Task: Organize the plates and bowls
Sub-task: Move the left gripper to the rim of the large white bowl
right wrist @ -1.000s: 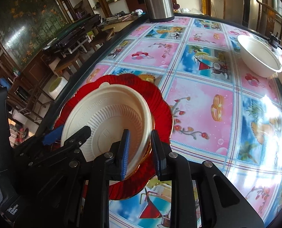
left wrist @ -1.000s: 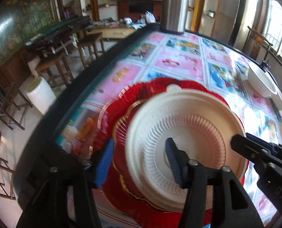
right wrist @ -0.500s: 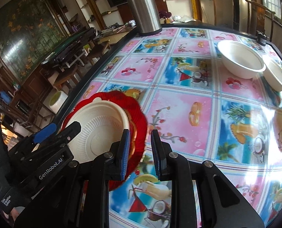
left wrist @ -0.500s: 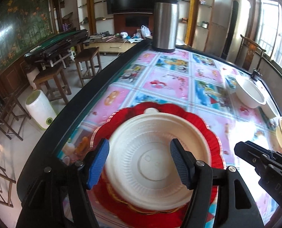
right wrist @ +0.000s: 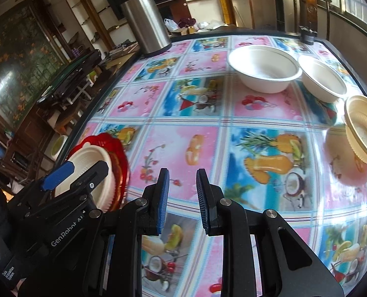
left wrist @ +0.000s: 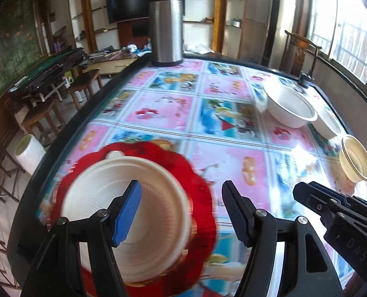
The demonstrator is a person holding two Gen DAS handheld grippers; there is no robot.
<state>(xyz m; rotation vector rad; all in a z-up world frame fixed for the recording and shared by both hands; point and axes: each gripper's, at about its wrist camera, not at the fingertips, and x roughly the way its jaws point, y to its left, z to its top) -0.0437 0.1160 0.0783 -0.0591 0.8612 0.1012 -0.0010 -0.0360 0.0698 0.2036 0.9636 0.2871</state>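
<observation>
A white ribbed plate [left wrist: 96, 198] lies on a stack of red scalloped plates [left wrist: 200, 188] near the table's left edge. My left gripper [left wrist: 181, 210] hangs open above them. Its left finger is over the white plate, its right finger is past the red rim, and its pads hold nothing. My right gripper [right wrist: 182, 198] is over bare tablecloth to the right of the stack [right wrist: 120, 158]. Its jaws stand a narrow gap apart and hold nothing. Two white bowls [right wrist: 265, 71] [right wrist: 322, 79] and a cream ribbed bowl [right wrist: 361, 128] stand at the far right.
A tall steel thermos [left wrist: 167, 32] stands at the table's far edge. The round table [left wrist: 67, 138] has a dark rim and a picture-tile cloth. Stools, a white bin [left wrist: 30, 153] and a folded games table fill the floor to the left. A small black object [right wrist: 307, 34] sits at the back right edge.
Both grippers have slid right, away from the plate stack. The right fingers, earlier at the plates' rim, are now over bare cloth. The left jaws stand slightly wider.
</observation>
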